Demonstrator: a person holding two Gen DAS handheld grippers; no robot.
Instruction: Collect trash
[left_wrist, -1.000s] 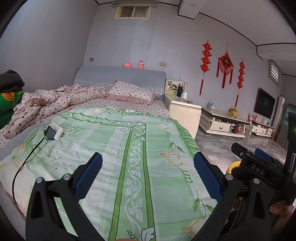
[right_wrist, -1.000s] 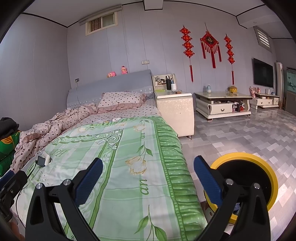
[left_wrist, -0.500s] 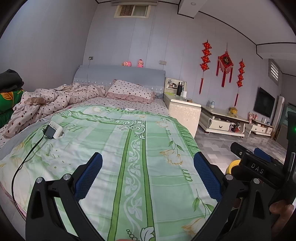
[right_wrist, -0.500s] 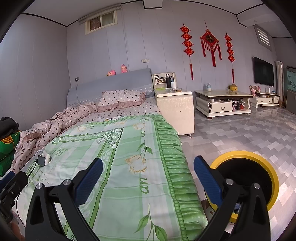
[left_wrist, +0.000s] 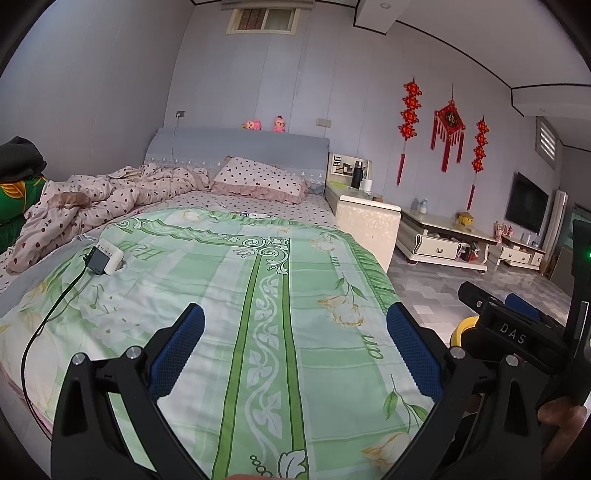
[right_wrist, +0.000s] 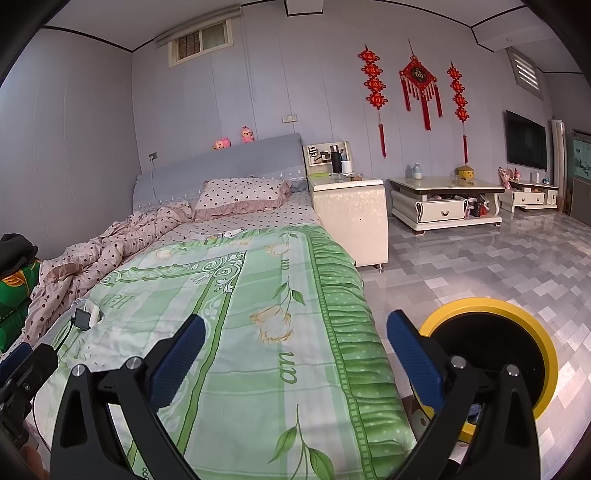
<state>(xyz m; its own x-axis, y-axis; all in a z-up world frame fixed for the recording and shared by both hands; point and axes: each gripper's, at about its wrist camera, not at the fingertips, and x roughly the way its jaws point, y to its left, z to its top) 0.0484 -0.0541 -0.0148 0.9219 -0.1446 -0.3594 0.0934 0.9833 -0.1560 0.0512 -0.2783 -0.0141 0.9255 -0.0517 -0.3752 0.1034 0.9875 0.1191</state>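
Letters "DAS" on right gripper (jaws spread, empty), left gripper likewise, yellow-rimmed bin beside bed.

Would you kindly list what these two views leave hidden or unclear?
- Bin interior: right view, dark, partly behind a finger; contents unreadable.
- Bin: left view, only a sliver of rim shows behind the right gripper.
- White scrap near the pillow: too small to identify.
- Cable end: cut off at the bed edge.
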